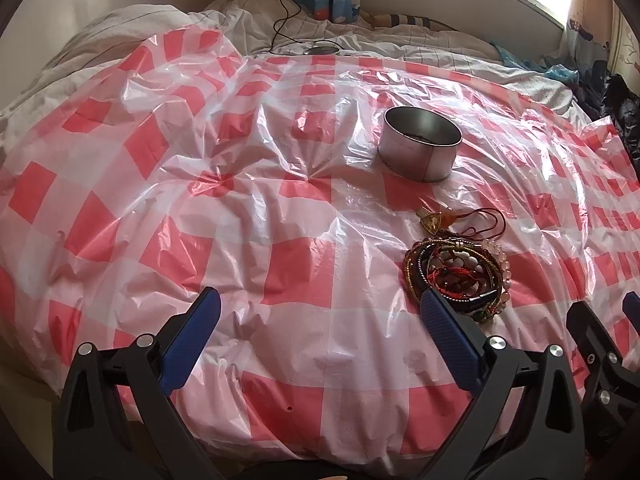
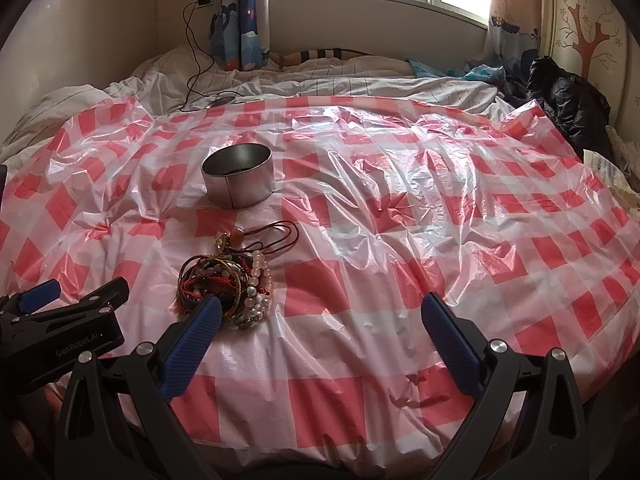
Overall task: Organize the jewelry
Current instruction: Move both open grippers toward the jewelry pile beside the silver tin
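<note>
Metal tin (image 2: 238, 179) sits upright on checked plastic sheet (image 2: 400, 220), w/ something dark inside, can't tell what. Jewelry pile (image 2: 224, 284) lies just in front, still unsorted. Left gripper (image 1: 320, 340) & right gripper (image 2: 320, 340) both spread, holding nothing. Task barely begun.

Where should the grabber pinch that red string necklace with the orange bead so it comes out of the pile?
Probably pinch the red cord loop where it lies free on the checked plastic sheet, on the side toward the metal tin. Come from above with the right gripper, fingers straddling the cord. Its bead end lies against the bracelet pile, so gripping there risks snagging others.
</note>
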`<state>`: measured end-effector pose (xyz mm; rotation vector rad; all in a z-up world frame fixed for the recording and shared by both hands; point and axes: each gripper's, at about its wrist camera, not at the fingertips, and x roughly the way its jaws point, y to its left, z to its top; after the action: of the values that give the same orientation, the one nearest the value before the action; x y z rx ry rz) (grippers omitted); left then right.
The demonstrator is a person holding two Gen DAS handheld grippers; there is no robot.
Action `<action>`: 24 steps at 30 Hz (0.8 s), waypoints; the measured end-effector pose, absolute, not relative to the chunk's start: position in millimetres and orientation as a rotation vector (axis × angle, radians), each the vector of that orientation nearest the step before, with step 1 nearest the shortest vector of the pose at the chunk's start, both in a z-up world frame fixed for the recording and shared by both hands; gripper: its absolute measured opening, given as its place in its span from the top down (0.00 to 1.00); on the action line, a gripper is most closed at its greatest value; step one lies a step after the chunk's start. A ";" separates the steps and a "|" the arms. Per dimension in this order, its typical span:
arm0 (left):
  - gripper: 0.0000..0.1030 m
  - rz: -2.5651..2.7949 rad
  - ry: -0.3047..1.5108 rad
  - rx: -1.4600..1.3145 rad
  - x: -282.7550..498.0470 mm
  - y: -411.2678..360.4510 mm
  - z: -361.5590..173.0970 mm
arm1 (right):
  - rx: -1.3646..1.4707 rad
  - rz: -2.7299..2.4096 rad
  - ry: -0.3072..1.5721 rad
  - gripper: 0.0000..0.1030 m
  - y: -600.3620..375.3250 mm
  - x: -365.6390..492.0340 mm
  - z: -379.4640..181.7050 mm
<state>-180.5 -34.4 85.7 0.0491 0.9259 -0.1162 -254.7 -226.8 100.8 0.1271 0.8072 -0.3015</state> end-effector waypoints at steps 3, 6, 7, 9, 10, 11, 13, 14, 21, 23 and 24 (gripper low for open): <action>0.06 -0.116 0.926 0.049 -180.6 -34.4 85.7 | 0.127 -0.301 0.807 0.07 -226.5 -254.7 101.0; 0.06 -0.118 0.927 0.047 -180.7 -34.0 86.2 | 0.126 -0.301 0.807 0.07 -226.0 -254.6 101.4; 0.06 -0.118 0.924 0.047 -181.3 -34.1 86.4 | 0.126 -0.302 0.807 0.07 -226.2 -254.7 101.6; 0.06 -0.115 0.916 0.052 -182.2 -35.0 86.8 | 0.126 -0.302 0.807 0.07 -225.6 -254.7 101.7; 0.06 -0.114 0.913 0.055 -182.9 -35.7 87.3 | 0.126 -0.302 0.806 0.07 -225.4 -254.6 102.0; 0.06 -0.113 0.911 0.055 -183.4 -36.3 88.5 | 0.126 -0.302 0.805 0.07 -226.6 -255.0 102.2; 0.06 -0.112 0.903 0.060 -185.0 -37.6 90.3 | 0.123 -0.304 0.801 0.07 -228.9 -255.9 103.3; 0.06 -0.112 0.900 0.062 -185.7 -38.3 90.9 | 0.121 -0.304 0.799 0.07 -230.2 -256.3 104.3; 0.06 -0.111 0.898 0.064 -186.4 -38.7 92.7 | 0.141 -0.295 0.796 0.07 -234.9 -257.7 106.5; 0.06 -0.118 0.906 0.061 -186.2 -38.4 92.4 | 0.190 -0.253 0.796 0.07 -240.5 -259.4 105.2; 0.06 -0.122 0.909 0.056 -186.1 -37.7 93.3 | 0.229 -0.213 0.797 0.07 -244.8 -259.8 103.8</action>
<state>-186.1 -37.7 93.3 0.0565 0.9095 -0.1220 -259.8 -244.8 103.8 0.2286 0.7971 -0.2131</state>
